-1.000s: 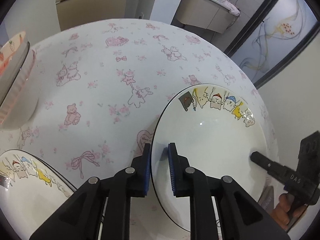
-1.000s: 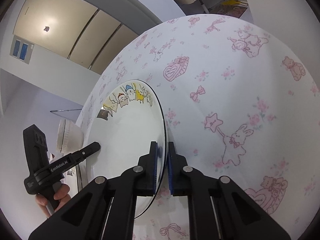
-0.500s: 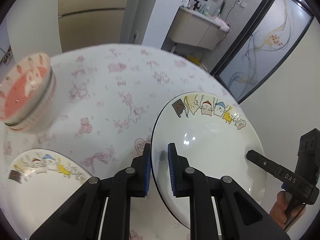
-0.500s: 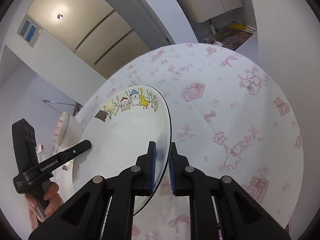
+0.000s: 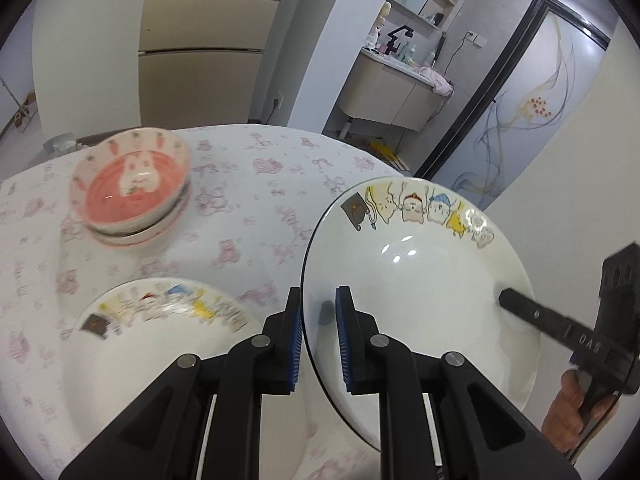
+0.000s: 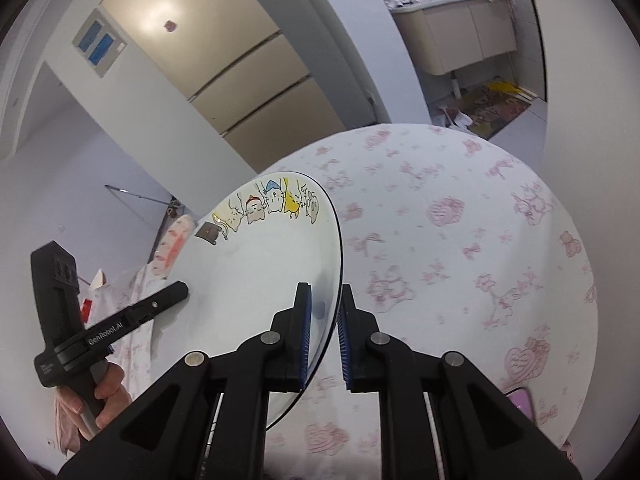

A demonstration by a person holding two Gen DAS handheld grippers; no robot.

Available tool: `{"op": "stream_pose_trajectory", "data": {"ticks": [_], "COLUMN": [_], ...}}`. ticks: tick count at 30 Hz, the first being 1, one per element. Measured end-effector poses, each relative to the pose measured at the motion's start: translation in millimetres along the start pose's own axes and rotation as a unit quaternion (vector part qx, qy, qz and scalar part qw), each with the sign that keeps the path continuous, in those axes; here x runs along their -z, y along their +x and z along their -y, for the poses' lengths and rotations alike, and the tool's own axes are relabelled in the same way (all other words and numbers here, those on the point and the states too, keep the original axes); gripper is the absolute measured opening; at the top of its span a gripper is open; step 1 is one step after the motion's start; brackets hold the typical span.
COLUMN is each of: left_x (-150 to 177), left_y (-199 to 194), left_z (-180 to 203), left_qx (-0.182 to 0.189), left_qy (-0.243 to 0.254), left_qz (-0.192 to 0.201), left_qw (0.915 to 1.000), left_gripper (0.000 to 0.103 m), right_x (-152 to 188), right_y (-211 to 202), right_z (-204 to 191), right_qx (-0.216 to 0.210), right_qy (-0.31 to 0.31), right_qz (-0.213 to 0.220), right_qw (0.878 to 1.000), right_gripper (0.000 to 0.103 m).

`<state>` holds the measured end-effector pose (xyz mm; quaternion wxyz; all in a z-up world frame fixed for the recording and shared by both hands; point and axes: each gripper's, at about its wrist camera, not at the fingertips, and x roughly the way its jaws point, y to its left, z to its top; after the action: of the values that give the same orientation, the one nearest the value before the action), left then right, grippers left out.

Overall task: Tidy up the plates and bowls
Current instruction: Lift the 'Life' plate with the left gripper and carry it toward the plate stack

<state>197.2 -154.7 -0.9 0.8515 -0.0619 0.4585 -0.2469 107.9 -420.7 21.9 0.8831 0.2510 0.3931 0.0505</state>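
Note:
A white plate (image 5: pixel 416 280) with cartoon animals along its far rim hangs tilted above the table, held from both sides. My left gripper (image 5: pixel 318 316) is shut on its left rim, blue pads on either face. My right gripper (image 6: pixel 324 312) is shut on the opposite rim of the same plate (image 6: pixel 260 272). A matching second plate (image 5: pixel 160 332) lies flat on the tablecloth under and left of the left gripper. Two stacked pink bowls (image 5: pixel 130 188) stand further back on the left. A hand (image 6: pixel 104 392) holds the left gripper's handle.
The round table wears a white cloth with pink bears and bows (image 6: pixel 460 248). A purple flat object (image 6: pixel 520 404) lies near the table's edge on the right. Beyond the table are a beige fridge (image 5: pixel 200 48) and a washbasin cabinet (image 5: pixel 392 92).
Both grippers have risen together with the plate, lifting it off the cloth. The stacked pink bowls and the second plate have come further into the left wrist view.

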Motion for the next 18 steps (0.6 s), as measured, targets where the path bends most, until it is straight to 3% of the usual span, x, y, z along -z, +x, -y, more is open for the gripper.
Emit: {"op": "stream_pose_trajectory", "data": {"ticks": [10,16,18], "left_x": [35,60,66], "left_y": [-72,-95,-98], "left_z": [-64,-104,-113], "left_qx": [-0.037,-0.058,-0.08], "left_qy": [-0.03,-0.043,-0.043], "left_qz": [0.032,0.041,0.046], "left_qw": [0.9983,0.9966,0.9948], "left_gripper": [0.017,0.017,0.017], "right_x": [25,45,55], "right_y": [19,39,49], "right_z": [-74,-113,-118], "right_qx": [-0.028,-0.04,-0.05], "right_qy": [-0.041,-0.064,-0.054], "right_qz": [-0.032,-0.056,-0.066], "right_qw": [0.998,0.996,0.995], "right_gripper": [0.012,0.012,0.013]}}
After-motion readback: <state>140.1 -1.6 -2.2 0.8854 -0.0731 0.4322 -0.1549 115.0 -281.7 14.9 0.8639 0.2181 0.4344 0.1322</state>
